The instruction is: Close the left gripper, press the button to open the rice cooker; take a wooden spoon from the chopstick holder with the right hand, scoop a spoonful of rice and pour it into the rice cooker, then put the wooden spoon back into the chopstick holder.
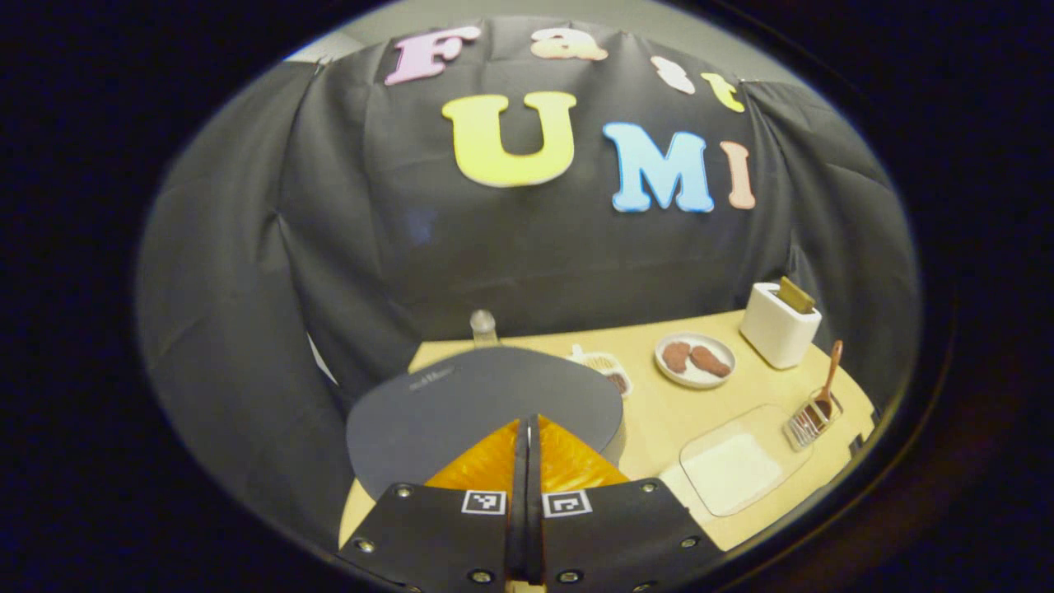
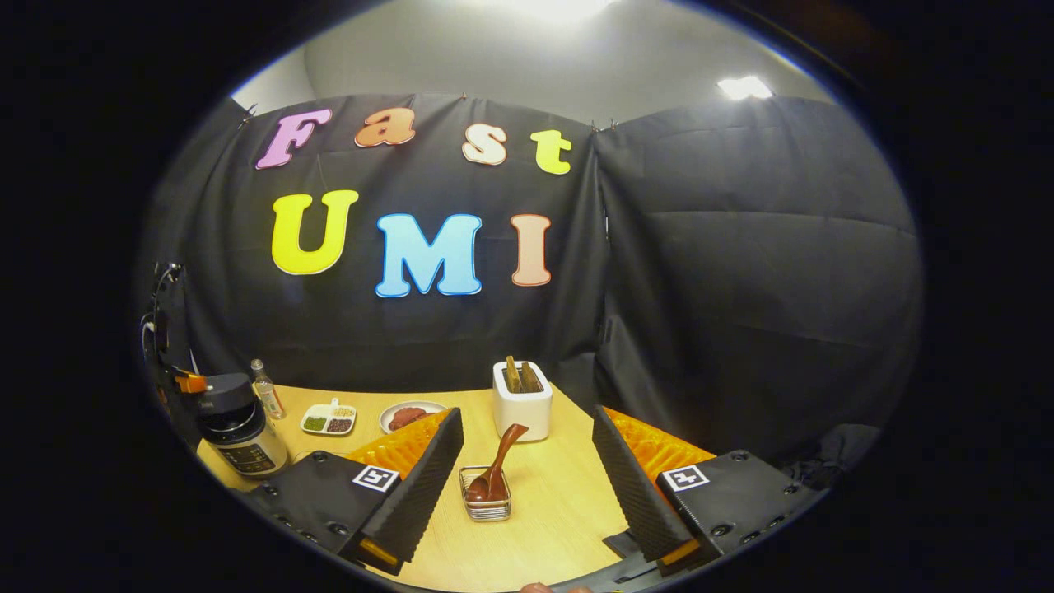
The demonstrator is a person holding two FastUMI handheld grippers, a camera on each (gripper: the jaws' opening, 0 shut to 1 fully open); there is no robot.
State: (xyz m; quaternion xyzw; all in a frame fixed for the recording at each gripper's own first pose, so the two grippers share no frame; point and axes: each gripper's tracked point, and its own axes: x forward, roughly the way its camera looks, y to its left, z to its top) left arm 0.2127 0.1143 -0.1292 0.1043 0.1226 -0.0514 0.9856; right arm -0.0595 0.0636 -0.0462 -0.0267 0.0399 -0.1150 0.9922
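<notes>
My left gripper is shut, its fingers pressed together with nothing between them, just above the dark grey lid of the rice cooker. In the right gripper view the rice cooker stands at the table's left end with its lid down. The wooden spoon stands bowl-down in the wire chopstick holder, straight ahead of my open right gripper and clear of its fingers. In the left gripper view, the spoon and holder sit far right, beside a clear tray of white rice.
A white toaster stands behind the holder. A plate of brown food, a small sectioned dish and a little bottle line the back of the wooden table. Black cloth walls close in behind.
</notes>
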